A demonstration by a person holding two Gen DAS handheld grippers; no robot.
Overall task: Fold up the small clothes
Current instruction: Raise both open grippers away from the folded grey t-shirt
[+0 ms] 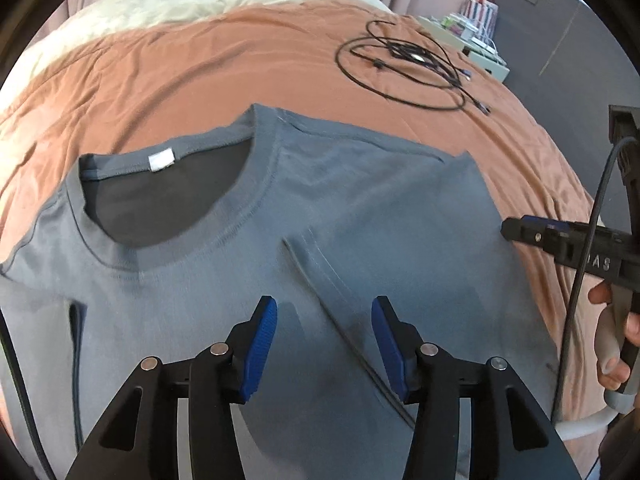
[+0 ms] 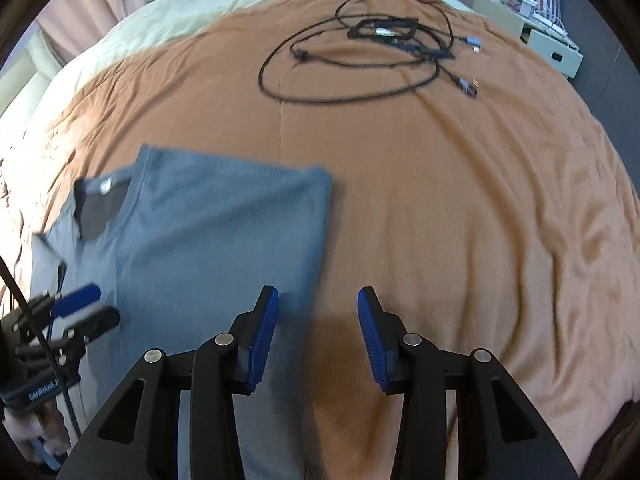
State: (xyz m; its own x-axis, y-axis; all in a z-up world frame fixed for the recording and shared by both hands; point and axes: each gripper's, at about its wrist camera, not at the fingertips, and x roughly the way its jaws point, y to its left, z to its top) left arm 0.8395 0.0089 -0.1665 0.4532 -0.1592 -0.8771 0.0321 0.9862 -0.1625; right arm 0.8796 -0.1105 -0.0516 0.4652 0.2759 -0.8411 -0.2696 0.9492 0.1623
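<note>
While the grey-blue T-shirt [image 1: 320,208] lies flat on the orange bedspread [image 1: 208,80], neckline toward the far edge, its right sleeve [image 1: 384,264] sits folded inward over the chest. The white neck label [image 1: 161,159] faces up inside the collar. The left gripper [image 1: 324,336] hovers above the shirt's middle, jaws spread wide, holding nothing. The right gripper [image 2: 318,328] hangs over the shirt's right edge where cloth meets bedspread, jaws likewise wide and empty. A tangle of black cables [image 2: 360,60] rests near the bedspread's far right corner, well apart from the shirt.
</note>
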